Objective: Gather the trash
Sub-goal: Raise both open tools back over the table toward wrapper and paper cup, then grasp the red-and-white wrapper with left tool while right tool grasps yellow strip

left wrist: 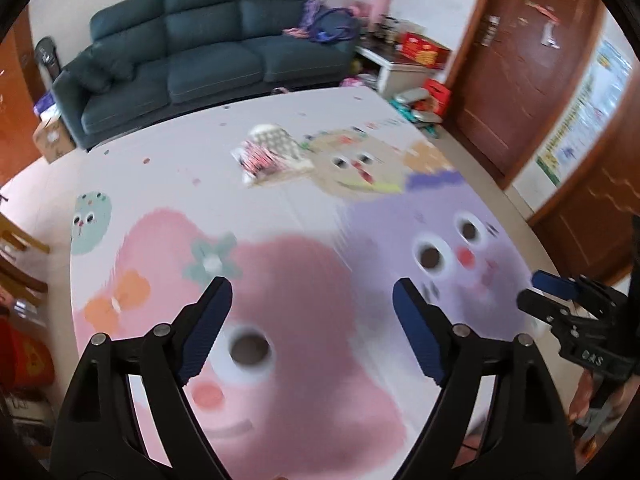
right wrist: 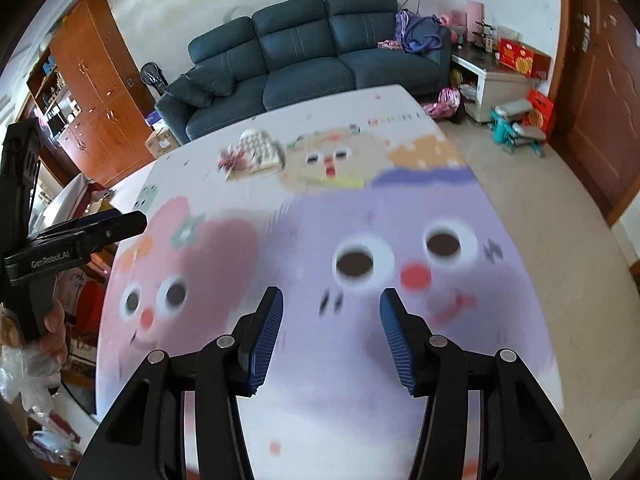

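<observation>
A small heap of litter [left wrist: 272,152], a pale dotted pack with a pink-striped wrapper, lies far out on the cartoon play mat [left wrist: 304,400]; the blur hides its detail. The right wrist view shows the same litter [right wrist: 252,152] on the mat [right wrist: 360,400]. My left gripper [left wrist: 312,286] hangs above the pink figure, open, with nothing between its fingers. My right gripper [right wrist: 332,295] hovers over the purple figure, open and holding nothing. Each gripper also shows in the other view, the right one [left wrist: 560,292] at the right edge and the left one [right wrist: 100,228] at the left. Crumpled clear plastic [right wrist: 24,368] shows below the hand on the left handle.
A dark blue sofa [left wrist: 208,52] stands beyond the mat. A low white table [left wrist: 404,68] with red boxes and toys fills the far right corner beside a brown door [left wrist: 520,60]. A cardboard box [left wrist: 52,136] sits left of the sofa, and a wooden cabinet [right wrist: 92,92] stands further left.
</observation>
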{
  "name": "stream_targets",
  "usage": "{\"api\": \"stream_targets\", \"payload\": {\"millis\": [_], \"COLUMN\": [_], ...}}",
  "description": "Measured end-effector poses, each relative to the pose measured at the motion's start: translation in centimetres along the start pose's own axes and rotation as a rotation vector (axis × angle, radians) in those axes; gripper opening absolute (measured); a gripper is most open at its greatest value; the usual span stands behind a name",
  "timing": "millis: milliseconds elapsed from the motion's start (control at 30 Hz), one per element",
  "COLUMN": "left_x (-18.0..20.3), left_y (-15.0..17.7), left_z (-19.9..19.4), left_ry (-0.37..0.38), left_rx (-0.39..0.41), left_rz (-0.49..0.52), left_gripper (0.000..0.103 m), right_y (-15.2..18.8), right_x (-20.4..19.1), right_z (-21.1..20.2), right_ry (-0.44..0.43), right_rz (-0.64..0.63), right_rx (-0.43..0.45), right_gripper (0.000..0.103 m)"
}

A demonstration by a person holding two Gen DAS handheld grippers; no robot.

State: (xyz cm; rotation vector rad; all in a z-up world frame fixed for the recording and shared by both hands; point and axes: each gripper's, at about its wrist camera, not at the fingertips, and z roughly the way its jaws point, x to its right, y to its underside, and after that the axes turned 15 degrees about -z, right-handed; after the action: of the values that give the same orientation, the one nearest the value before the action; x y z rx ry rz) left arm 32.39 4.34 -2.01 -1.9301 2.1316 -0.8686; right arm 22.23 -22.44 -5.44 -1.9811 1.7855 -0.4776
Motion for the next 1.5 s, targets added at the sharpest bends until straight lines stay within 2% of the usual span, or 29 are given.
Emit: {"api": "stream_targets", "payload": {"millis": [167,233,367,600,733,800,867,900,967,1033,1200,1300,1500], "left_x": [-1.9,-2.6,-3.5,-4.7,-4.7,-4.4,-4.3,-4.4,-4.8,-5.4,-6.3,-6.7,-8.2], "left_y": [-6.1,-7.9,-10.7,-13.3,-13.6,-13.5,-13.2,-13.1,-12.9,-12.8,-12.6,-12.4,-12.1], "left_z": [6.3,9.3,13.9,19.6,21.4,22.1,22.3,22.4,22.7,22.9,22.8,21.9,20.5], "left_ry": [-0.033,-0.038,-0.072,-0.074,-0.07,-0.065,-0.074,-0.081,-0.085,-0.079,-0.049,-0.06,-0.064], "left_rx": [-0.056,-0.072,-0.085,-0.146,-0.167,-0.176,-0.171,-0.169,-0.174,-0.192,-0.192,-0.167,-0.154], "left_rz": [-0.078,-0.117,-0.136,-0.186,-0.204,-0.205,-0.212,-0.222,-0.244,-0.268,-0.293,-0.276,-0.283], "left_gripper": [0.082,0.082,0.082,0.082,0.082,0.082,0.081,0.08,0.072,0.056,0.027,0.02,0.018], "right_y": [-7.6,-9.3,-11.9,-12.3,-12.4,-12.4,-12.6,-12.8,-13.2,-13.6,-15.0,-16.1,-19.4], "right_x": [1.6,2.1,2.5,1.2,1.1,1.0,1.1,1.2,1.6,2.0,2.0,2.0,1.4], "right_z": [8.0,11.6,18.1,23.3,25.9,26.3,26.7,26.9,27.4,27.9,28.8,28.8,28.1], "right_ry": [0.016,0.017,0.013,-0.028,-0.026,-0.031,-0.024,-0.024,-0.02,-0.023,-0.059,-0.082,-0.169], "right_rz": [-0.084,-0.112,-0.18,-0.301,-0.337,-0.343,-0.339,-0.331,-0.308,-0.287,-0.245,-0.214,-0.112], "right_rx": [-0.016,-0.043,-0.11,-0.13,-0.166,-0.144,-0.134,-0.129,-0.127,-0.126,-0.128,-0.098,-0.007], "right_gripper": [0.051,0.051,0.051,0.051,0.051,0.045,0.03,0.027,0.013,0.003,0.001,0.001,0.001]}}
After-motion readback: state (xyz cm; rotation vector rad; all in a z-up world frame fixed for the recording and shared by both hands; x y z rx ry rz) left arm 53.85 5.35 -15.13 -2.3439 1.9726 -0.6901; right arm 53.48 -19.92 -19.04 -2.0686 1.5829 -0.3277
